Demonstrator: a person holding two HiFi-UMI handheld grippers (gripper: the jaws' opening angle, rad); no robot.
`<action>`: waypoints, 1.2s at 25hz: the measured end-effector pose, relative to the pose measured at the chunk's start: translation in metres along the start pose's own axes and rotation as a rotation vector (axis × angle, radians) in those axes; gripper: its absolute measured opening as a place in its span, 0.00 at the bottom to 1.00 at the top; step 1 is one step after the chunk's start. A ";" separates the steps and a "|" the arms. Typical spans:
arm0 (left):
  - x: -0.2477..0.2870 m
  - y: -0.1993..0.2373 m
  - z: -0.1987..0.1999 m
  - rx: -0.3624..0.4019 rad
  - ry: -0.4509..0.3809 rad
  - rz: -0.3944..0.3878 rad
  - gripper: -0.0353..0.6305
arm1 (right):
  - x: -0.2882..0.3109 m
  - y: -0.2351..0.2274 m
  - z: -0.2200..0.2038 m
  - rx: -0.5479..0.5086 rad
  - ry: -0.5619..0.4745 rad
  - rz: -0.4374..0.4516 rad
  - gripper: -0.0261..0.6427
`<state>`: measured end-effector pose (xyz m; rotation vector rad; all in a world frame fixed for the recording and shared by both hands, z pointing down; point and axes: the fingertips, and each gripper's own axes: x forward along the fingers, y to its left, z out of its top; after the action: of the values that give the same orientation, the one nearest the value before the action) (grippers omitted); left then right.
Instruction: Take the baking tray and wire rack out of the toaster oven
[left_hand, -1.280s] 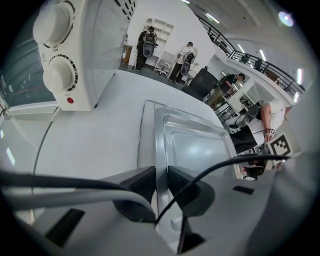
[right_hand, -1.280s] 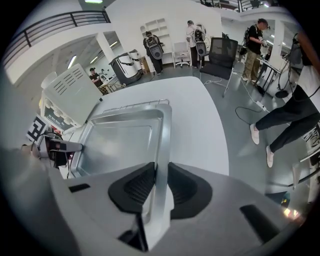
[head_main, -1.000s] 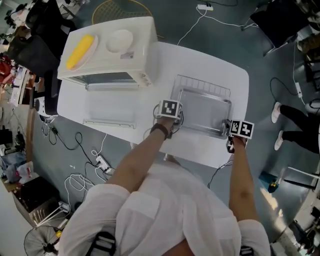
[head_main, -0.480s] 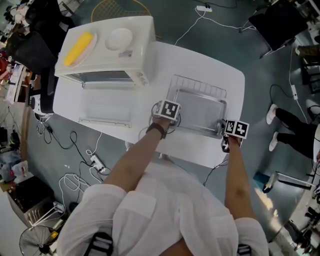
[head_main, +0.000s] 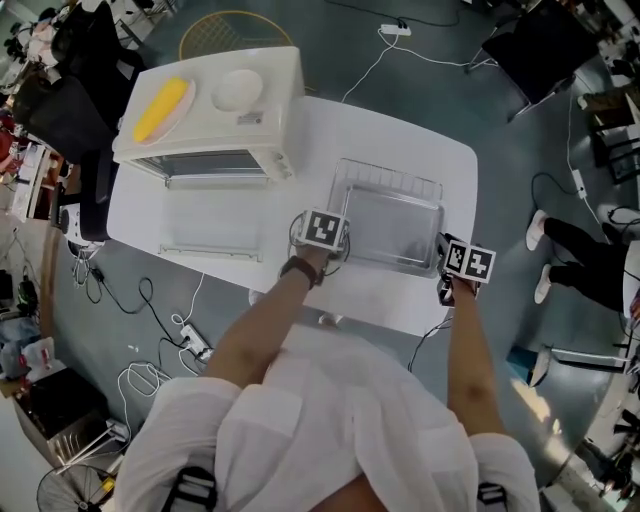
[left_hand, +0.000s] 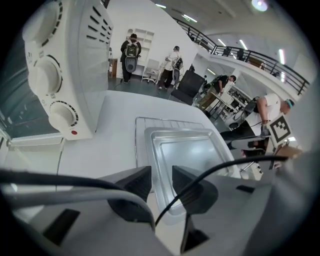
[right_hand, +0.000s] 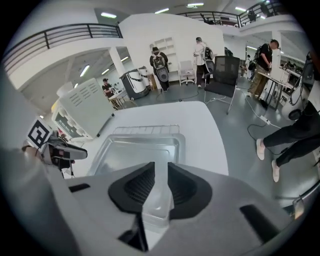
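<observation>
The silver baking tray (head_main: 390, 225) lies on the wire rack (head_main: 385, 172) on the white table, right of the cream toaster oven (head_main: 215, 100), whose glass door (head_main: 210, 215) hangs open. My left gripper (head_main: 338, 236) hovers at the tray's left rim. Its jaws (left_hand: 161, 180) have just been opening and stand open, with the tray (left_hand: 190, 155) below the gap and untouched. My right gripper (head_main: 443, 262) is at the tray's right rim. In the right gripper view its jaws (right_hand: 161, 185) are shut on that rim of the tray (right_hand: 140, 150), with the rack (right_hand: 145, 129) beyond.
A plate with a yellow item (head_main: 160, 105) and a white dish (head_main: 240, 85) rest on top of the oven. The table's near edge (head_main: 370, 315) runs just below both grippers. Cables trail on the floor at left, and a person's feet (head_main: 545, 245) are at right.
The left gripper has drawn slightly back from the tray's left rim. Both hands sit a little higher. The tray and rack lie where they were.
</observation>
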<state>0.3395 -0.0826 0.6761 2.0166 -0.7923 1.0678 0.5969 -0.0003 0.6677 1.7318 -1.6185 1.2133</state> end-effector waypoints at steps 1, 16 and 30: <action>-0.007 0.000 0.002 0.007 -0.020 0.003 0.24 | -0.004 0.008 0.004 0.003 -0.026 0.020 0.16; -0.138 -0.038 0.060 0.143 -0.495 -0.190 0.11 | -0.076 0.139 0.072 -0.051 -0.432 0.280 0.05; -0.266 -0.020 0.069 0.156 -0.931 -0.225 0.09 | -0.146 0.185 0.102 -0.154 -0.676 0.375 0.05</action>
<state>0.2594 -0.0781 0.4127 2.6665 -0.8981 0.0027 0.4619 -0.0412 0.4537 1.9065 -2.4392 0.6314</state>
